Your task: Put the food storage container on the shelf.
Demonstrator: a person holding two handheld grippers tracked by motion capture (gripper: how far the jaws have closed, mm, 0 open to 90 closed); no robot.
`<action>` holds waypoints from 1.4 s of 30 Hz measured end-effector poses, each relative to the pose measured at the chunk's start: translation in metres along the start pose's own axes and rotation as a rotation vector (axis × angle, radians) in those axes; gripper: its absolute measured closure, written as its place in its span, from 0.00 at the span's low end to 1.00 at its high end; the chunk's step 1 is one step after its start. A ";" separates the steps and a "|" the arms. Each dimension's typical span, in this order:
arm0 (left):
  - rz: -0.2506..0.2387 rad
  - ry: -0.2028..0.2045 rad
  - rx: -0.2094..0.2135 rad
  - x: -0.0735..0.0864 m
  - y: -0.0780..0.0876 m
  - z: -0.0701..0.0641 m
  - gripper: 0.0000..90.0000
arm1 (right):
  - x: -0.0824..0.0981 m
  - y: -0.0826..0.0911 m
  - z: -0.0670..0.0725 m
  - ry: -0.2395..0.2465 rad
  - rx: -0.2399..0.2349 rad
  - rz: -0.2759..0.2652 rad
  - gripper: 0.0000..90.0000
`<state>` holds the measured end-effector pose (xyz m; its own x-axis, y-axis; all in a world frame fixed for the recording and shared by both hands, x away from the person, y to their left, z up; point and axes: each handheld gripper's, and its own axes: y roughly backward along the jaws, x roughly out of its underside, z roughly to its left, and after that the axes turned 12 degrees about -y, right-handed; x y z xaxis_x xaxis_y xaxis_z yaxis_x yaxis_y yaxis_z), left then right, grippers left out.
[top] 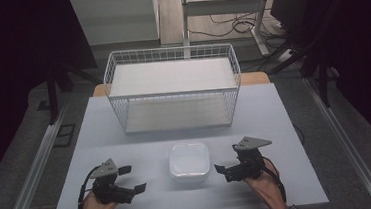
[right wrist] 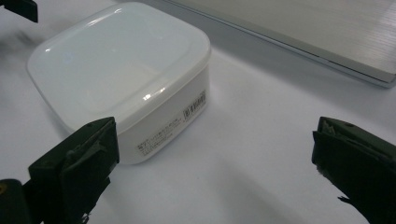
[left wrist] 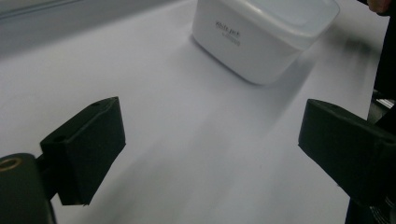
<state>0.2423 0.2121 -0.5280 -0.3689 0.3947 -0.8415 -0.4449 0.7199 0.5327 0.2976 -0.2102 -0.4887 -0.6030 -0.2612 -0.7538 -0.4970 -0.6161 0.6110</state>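
A white square lidded container sits near the front middle of the pale table. My left gripper rests to its left, open, jaws pointing right toward it with nothing between them. My right gripper is just right of the container, open and pointing left at it. In the left gripper view the container lies ahead, well beyond the gripper. The right gripper view has the container close, near the left jaw of the gripper, with a printed label on its side.
A white wire basket with two flat shelves stands at the back of the table. Dark floor, metal rails and a desk frame with cables surround the table. The table's front edge runs just under the person's hands.
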 end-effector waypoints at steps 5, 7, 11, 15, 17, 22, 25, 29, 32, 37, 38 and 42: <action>0.006 -0.022 0.011 -0.027 -0.011 0.002 0.09 | -0.008 -0.005 0.006 0.002 -0.031 0.000 0.01; 0.012 -0.028 0.015 -0.037 -0.017 0.005 0.08 | -0.011 -0.008 0.009 -0.001 -0.018 0.012 0.01; 0.030 -0.042 0.031 -0.056 -0.033 0.009 0.08 | -0.017 -0.011 0.013 -0.008 -0.009 0.009 0.01; 0.054 -0.079 0.048 -0.070 -0.046 0.008 0.06 | -0.025 -0.013 0.014 -0.054 -0.047 0.035 0.02; 0.060 -0.097 0.068 -0.077 -0.054 0.008 0.05 | -0.026 -0.014 0.015 -0.058 -0.049 0.042 0.03; 0.063 -0.081 0.100 -0.086 -0.070 0.011 0.06 | -0.032 -0.027 0.017 -0.075 -0.078 0.077 0.07; 0.084 -0.071 0.113 -0.086 -0.077 0.010 0.07 | -0.035 -0.036 0.018 -0.076 -0.081 0.097 0.09; 0.107 -0.031 0.129 -0.083 -0.087 0.009 0.13 | -0.034 -0.045 0.017 -0.095 -0.107 0.134 0.11; 0.096 -0.001 0.162 -0.081 -0.090 0.012 0.18 | -0.032 -0.048 0.016 -0.103 -0.114 0.157 0.13; 0.093 0.072 0.222 -0.077 -0.093 0.014 0.22 | -0.032 -0.046 0.014 -0.165 -0.185 0.197 0.29; 0.098 0.074 0.222 -0.077 -0.092 0.014 0.22 | -0.032 -0.045 0.014 -0.169 -0.184 0.201 0.31; 0.112 0.092 0.207 -0.078 -0.089 0.012 0.25 | -0.031 -0.040 0.015 -0.182 -0.177 0.208 0.39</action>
<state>0.3206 0.1242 -0.5107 -0.4835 0.4321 -0.7613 -0.2234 0.7800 0.5846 0.3262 -0.1664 -0.4859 -0.7895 -0.2677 -0.5523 -0.2452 -0.6873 0.6837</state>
